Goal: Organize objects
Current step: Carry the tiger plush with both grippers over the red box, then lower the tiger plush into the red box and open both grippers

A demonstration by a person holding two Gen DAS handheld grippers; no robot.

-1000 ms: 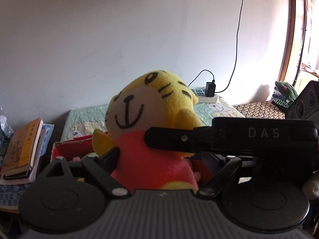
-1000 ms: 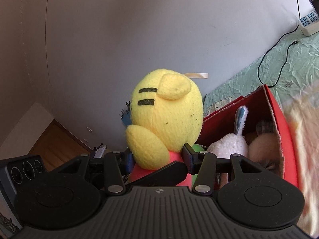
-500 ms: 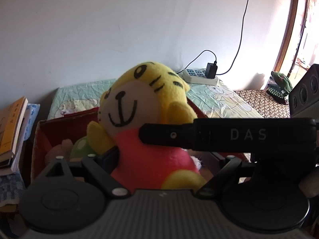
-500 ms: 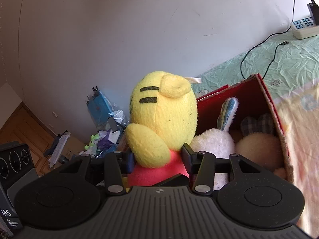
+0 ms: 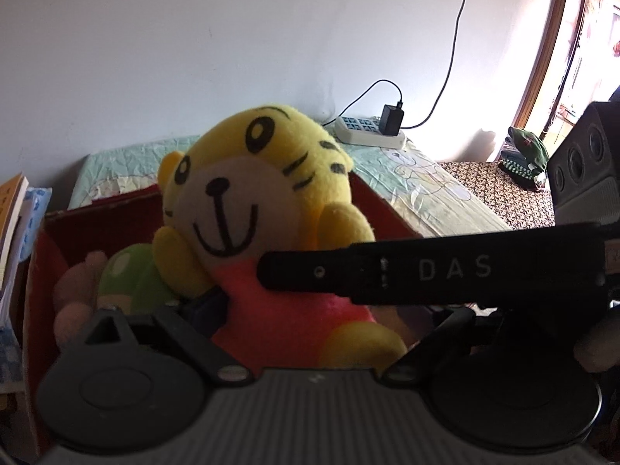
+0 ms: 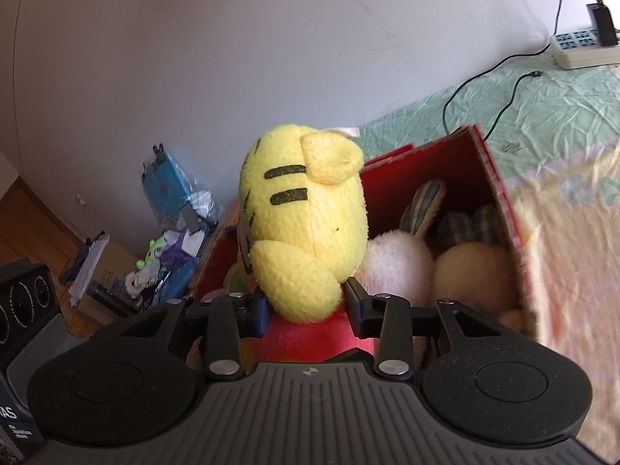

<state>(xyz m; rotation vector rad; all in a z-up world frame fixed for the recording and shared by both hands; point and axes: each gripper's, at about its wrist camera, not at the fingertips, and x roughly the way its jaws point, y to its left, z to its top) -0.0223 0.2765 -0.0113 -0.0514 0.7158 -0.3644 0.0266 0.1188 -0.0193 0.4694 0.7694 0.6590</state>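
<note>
**Tiger plush lowered toward the red box**

Since a second ago the tiger plush [image 5: 267, 209] has come down, so the red box [image 6: 492, 178] now fills more of both views and its contents show plainly. The left claw [image 5: 310, 306] pinches the plush's red body from the front; only one of its fingers is in sight, the other hidden behind the right claw's black finger lying across the view. The right claw [image 6: 306, 310] grips the same plush from behind, its two fingers pressed into the red body below the yellow head. The plush hangs upright above the box's open top, at its near-left part. Inside the box lie a white plush [image 6: 395, 259] and a tan plush [image 6: 472, 275] to the tiger's right, a green plush [image 5: 128, 275] on its other side. Beyond the box, a power strip [image 5: 368, 131] rests on the bed [image 6: 542, 108].
</note>
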